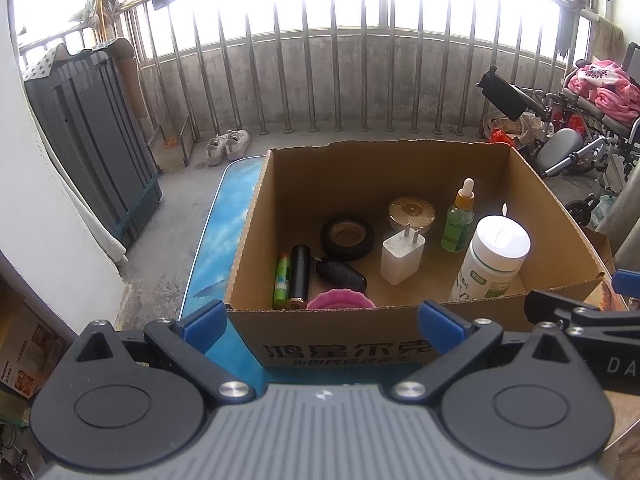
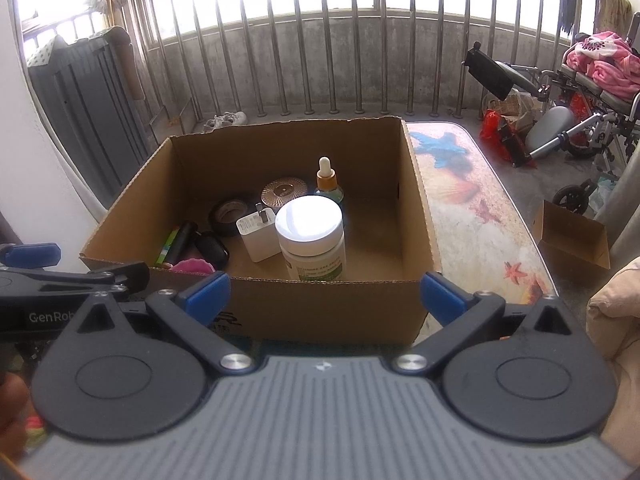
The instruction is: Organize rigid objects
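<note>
Left wrist view. The left gripper (image 1: 322,322) is released, jaws spread wide, nothing between them. It hangs just short of the near wall of the cardboard box (image 1: 332,344), which stands on a printed table top (image 1: 224,216). Ahead of the jaws, inside the box: a green tube (image 1: 281,280) and a black cylinder (image 1: 300,277) beyond the left finger, a pink ridged cup (image 1: 341,300) just over the near wall, a black key fob (image 1: 341,274), a black tape roll (image 1: 347,237), a white charger plug (image 1: 402,255), a gold-lidded jar (image 1: 412,213), a green dropper bottle (image 1: 459,220), and a white-capped supplement bottle (image 1: 490,260) beyond the right finger. The right gripper's arm intrudes at the frame's right edge.

Right wrist view. The right gripper (image 2: 324,294) is likewise released and empty, short of the box's near wall. The supplement bottle stands straight ahead between the jaws, touching or nearly touching the charger plug. A small open carton (image 2: 574,232) sits well off to the right of the jaws.

Judgement: all visible items lie in the box and both grippers are empty, so this is either the end or a pause before rearranging. Any next pick calls for reaching over the near wall and descending from above.
</note>
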{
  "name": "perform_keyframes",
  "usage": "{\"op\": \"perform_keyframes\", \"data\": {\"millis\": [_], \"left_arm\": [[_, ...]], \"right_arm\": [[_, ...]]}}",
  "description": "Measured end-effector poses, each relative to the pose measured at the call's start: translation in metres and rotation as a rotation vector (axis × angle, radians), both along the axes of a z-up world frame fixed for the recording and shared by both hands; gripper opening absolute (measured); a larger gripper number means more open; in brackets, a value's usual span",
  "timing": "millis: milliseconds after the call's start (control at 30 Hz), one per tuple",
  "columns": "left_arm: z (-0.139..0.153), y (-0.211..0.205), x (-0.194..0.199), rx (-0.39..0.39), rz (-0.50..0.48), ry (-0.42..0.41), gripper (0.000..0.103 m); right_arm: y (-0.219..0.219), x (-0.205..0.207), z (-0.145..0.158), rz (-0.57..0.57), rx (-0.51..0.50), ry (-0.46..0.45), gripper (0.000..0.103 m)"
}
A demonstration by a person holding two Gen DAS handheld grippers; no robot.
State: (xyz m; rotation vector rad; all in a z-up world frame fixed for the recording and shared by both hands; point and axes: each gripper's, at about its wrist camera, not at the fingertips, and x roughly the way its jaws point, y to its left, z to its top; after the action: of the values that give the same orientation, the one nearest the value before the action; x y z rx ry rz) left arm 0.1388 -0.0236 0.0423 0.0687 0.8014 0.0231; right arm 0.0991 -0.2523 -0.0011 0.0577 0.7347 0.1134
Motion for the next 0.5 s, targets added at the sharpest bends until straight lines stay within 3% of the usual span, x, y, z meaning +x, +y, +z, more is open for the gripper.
{"op": "perform_keyframes", "data": {"millis": [500], "left_arm": [[0.0053,0.0000,-0.0041,0.004,0.005,-0.007,0.102]], "right_arm": [[0.0005,-0.0056,0.0027,0.002,0.004,-0.003,0.102]]}}
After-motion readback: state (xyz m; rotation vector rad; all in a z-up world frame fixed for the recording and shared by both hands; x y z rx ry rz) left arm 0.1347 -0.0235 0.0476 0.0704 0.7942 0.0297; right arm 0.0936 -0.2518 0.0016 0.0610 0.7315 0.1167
